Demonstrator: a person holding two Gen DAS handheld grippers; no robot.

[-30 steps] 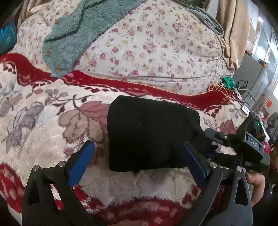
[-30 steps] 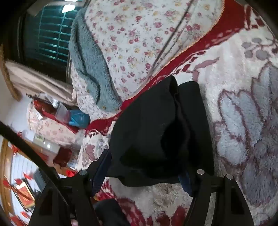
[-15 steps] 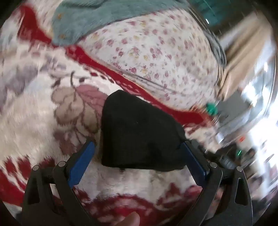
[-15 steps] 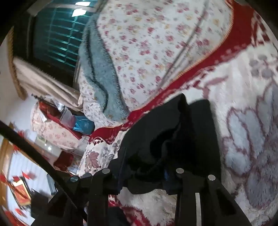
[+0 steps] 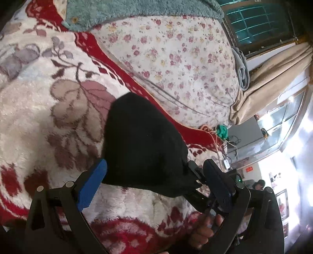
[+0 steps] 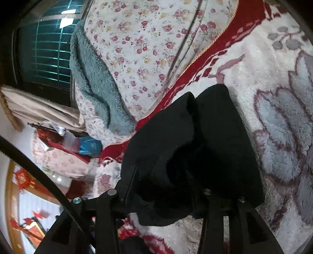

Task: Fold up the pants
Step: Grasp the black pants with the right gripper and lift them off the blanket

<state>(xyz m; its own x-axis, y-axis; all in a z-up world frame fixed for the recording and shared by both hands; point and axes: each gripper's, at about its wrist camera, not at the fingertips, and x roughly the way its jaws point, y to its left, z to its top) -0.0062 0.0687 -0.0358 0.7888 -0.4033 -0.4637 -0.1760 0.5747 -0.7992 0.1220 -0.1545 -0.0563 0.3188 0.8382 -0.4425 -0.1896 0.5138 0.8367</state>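
A: Where's the garment?

B: Black pants (image 5: 144,144), folded to a compact bundle, lying on a plush blanket (image 5: 39,109) with a red border and leaf pattern. Just beyond them, a flowered quilt (image 5: 176,58) piled high, a teal fleece garment (image 5: 117,11) draped over its top.

A: Left tongs (image 5: 154,181)?

B: Spread wide. One blue pad (image 5: 92,187) sits just beside the near left edge of the bundle, the other pad (image 5: 219,187) off past its right corner. Neither presses the cloth; the bundle's near edge lies between them.

A: Right tongs (image 6: 170,187)?

B: At the bundle's right end, low against the blanket. In the right wrist view, thick folds of the black cloth bulge between its fingers and hide the pads. The jaws are opening, cloth between them. Whether the pads are pressing it, cannot tell: everything there is black on black.

A: Seen from the left side?

B: The right tongs (image 5: 195,175) show as a dark frame meeting the bundle's right corner, a hand (image 5: 205,232) gripping below.

A: State of the fold?

B: From the right wrist view, two stacked layers, the upper one humped and loose toward the tongs, the lower lying flat on the blanket (image 6: 273,68).

A: Background?

B: Window with bars (image 6: 49,48), beige curtain (image 5: 270,78).
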